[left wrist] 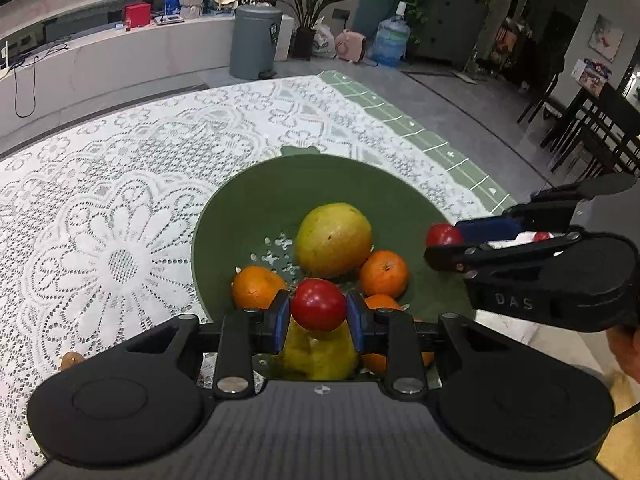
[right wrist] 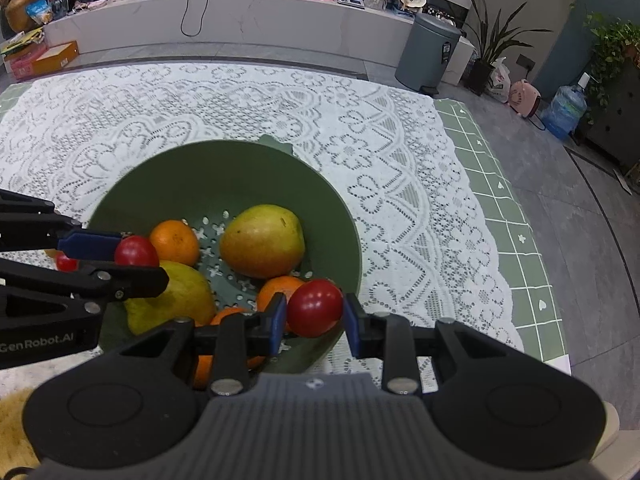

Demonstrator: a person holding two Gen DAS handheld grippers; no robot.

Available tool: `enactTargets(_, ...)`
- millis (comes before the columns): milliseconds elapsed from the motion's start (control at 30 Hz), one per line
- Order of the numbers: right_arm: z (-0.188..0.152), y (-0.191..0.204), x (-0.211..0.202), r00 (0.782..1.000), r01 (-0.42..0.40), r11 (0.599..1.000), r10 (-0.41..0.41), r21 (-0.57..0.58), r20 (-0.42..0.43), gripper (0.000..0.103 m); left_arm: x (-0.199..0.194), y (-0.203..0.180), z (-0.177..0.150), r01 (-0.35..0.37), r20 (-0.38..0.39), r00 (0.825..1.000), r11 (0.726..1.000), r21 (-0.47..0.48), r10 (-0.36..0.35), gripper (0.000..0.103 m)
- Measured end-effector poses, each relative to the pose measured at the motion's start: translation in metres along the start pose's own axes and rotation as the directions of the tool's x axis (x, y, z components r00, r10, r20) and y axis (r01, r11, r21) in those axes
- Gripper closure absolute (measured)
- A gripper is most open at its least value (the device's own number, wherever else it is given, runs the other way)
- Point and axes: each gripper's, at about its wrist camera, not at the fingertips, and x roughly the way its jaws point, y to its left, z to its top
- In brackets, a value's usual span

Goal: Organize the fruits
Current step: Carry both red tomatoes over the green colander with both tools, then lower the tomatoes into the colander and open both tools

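Holding a small red fruit each, both grippers sit over the near rim of the green bowl (left wrist: pixel 224 208) on the lace-covered bench (left wrist: pixel 120 184). Left gripper (left wrist: pixel 318 312): fingers closed to the width of its red fruit (left wrist: pixel 318 304), which is pinched between the blue pads above a yellow-green mango (left wrist: pixel 316 354). Bowl contents, left to right in the left wrist view: one orange (left wrist: pixel 256 286), a second, larger mango (left wrist: pixel 333 239), another orange (left wrist: pixel 383 273); further orange pieces are partly hidden. That larger mango lies with its long axis roughly level, running left to right across the bowl. Right gripper (right wrist: pixel 314 312): fingers likewise closed on a red fruit (right wrist: pixel 314 307) above the bowl's right edge. Judged progress: well advanced, most fruit is gathered; both red fruits remain unreleased. One more red fruit (right wrist: pixel 66 262) appears outside the bowl, behind the left gripper.
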Motion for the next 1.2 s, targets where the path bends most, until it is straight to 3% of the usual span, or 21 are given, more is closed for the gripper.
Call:
enactTargets(433, 0.004, 0.014, 0.018, 0.999, -0.002, 0.996, -0.002, -0.088, -0.038, 0.075, 0.013, 0.004, 0.001, -0.006, -0.028, 1.000, 1.000, 0.003, 0.006, 0.067)
enactTargets(633, 0.003, 0.015, 0.021, 0.999, -0.008, 0.996, 0.004, -0.092, -0.044, 0.074, 0.014, 0.007, 0.001, 0.000, -0.030, 1.000, 1.000, -0.004, 0.000, 0.058)
enactTargets(1000, 0.005, 0.019, 0.002, 1.000, 0.007, 0.994, -0.006, -0.112, 0.008, 0.059, -0.009, 0.006, 0.003, 0.034, 0.026, 0.999, 0.999, -0.025, -0.033, 0.046)
enactTargets(1200, 0.008, 0.022, -0.020, 0.996, 0.021, 0.997, -0.014, -0.077, 0.089, 0.048, -0.037, 0.010, 0.001, -0.007, 0.078, 0.997, 0.999, -0.036, 0.010, 0.046)
